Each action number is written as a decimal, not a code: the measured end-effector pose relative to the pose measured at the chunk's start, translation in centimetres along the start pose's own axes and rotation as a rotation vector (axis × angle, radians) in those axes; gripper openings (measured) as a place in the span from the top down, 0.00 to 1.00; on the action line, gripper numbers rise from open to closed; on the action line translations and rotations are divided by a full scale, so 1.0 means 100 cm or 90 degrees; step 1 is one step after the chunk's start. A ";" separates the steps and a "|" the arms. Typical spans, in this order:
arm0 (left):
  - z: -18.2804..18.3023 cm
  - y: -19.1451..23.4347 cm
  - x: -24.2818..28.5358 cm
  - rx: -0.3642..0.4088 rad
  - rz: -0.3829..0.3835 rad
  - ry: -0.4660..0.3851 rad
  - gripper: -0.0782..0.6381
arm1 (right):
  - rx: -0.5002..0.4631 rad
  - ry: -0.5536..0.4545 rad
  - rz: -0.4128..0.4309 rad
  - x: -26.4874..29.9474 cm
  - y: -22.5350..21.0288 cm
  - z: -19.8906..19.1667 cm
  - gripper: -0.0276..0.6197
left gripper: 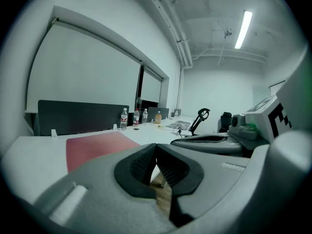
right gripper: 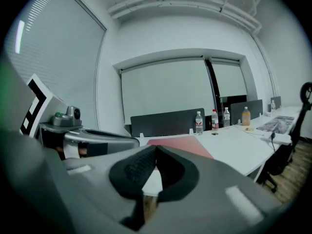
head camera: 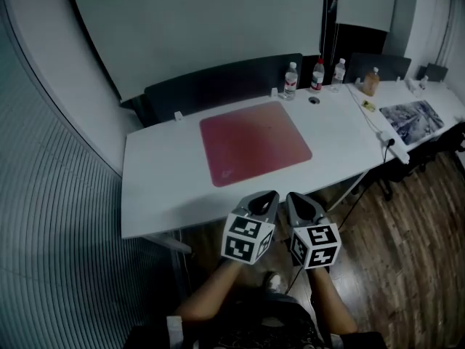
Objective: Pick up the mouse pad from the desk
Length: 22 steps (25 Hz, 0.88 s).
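Though the mouse pad [head camera: 254, 140] bears a logo [head camera: 227, 173], it's illegible

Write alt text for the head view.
A red mouse pad lies flat on a white desk, untouched. The left tongs and right tongs hover shut and empty, side by side, at the desk's near edge. Bottles stand along the far edge.

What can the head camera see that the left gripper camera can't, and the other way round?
Only the head view: the person's forearms and the whole outline of the red mouse pad from above. Only the left gripper view: the ceiling light and the ribbed pads of the left gripper, shut on nothing. Both: the mouse pad, white desk, water bottles and right gripper.
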State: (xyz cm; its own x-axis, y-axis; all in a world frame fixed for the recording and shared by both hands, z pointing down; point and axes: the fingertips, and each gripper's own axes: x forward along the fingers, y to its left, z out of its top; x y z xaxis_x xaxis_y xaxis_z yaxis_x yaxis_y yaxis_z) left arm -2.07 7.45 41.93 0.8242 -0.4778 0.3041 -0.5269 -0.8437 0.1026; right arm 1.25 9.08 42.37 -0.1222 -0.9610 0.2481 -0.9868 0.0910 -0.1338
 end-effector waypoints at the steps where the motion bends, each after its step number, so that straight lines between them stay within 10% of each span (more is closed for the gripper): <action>1: 0.000 0.002 0.007 -0.001 0.003 0.002 0.88 | 0.000 0.002 0.004 0.005 -0.005 0.000 0.95; 22: 0.007 0.018 0.086 -0.011 0.086 0.038 0.88 | 0.011 0.022 0.095 0.057 -0.072 0.003 0.95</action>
State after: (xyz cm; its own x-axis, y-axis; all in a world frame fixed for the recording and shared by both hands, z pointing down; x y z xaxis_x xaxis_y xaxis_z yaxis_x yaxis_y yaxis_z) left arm 4.16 1.64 44.10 0.7324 -0.5706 0.3714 -0.6357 -0.7685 0.0728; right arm 7.67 2.93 44.47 -0.2714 -0.9274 0.2573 -0.9554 0.2272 -0.1889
